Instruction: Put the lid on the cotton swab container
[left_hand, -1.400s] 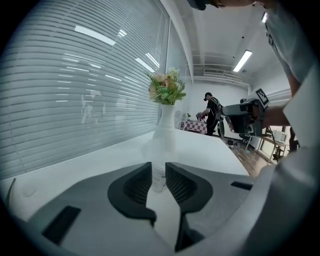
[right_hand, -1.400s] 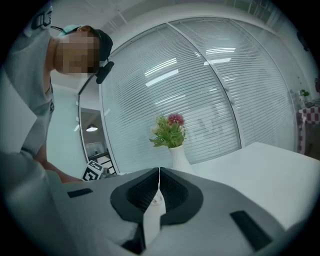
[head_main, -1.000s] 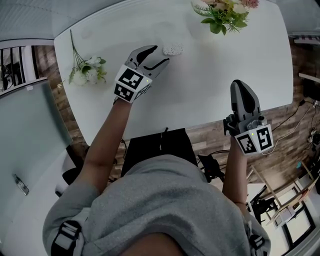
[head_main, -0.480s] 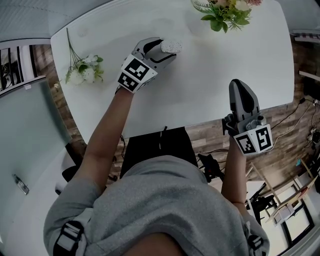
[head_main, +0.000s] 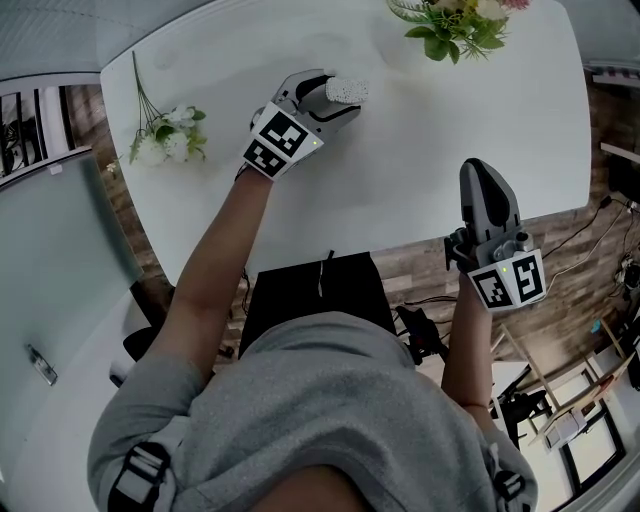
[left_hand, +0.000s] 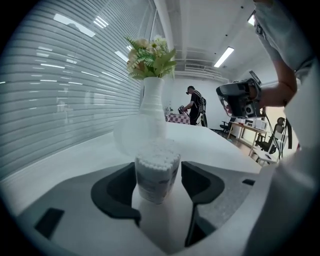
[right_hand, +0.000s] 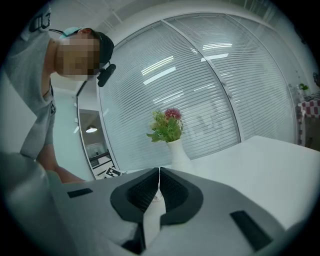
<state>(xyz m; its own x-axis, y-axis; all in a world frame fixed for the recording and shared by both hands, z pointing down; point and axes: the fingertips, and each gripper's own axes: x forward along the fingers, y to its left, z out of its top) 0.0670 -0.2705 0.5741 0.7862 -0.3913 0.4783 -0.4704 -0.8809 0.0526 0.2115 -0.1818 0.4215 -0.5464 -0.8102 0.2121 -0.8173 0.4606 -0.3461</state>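
The cotton swab container (head_main: 346, 90) is a small clear tub packed with white swabs, standing upright with its top open on the white table (head_main: 450, 130). My left gripper (head_main: 336, 96) reaches around it. Its jaws have just been opening and now stand open, with the container (left_hand: 157, 172) between the pads and a thin gap on each side. Behind the tub's open top a clear round lid (left_hand: 131, 134) stands on edge; whether it is joined to the tub I cannot tell. My right gripper (head_main: 486, 188) is shut with nothing in it, held near the table's front edge, well away from the tub.
A white vase of flowers (head_main: 455, 22) stands at the table's far right, and shows just behind the tub as the vase (left_hand: 152, 102) in the left gripper view. A loose flower sprig (head_main: 165, 135) lies at the table's left. A person (left_hand: 194, 104) stands far off.
My left gripper has moved forward across the table to the container, so that the tub now stands between its jaws, which are wider apart. The right gripper has kept still.
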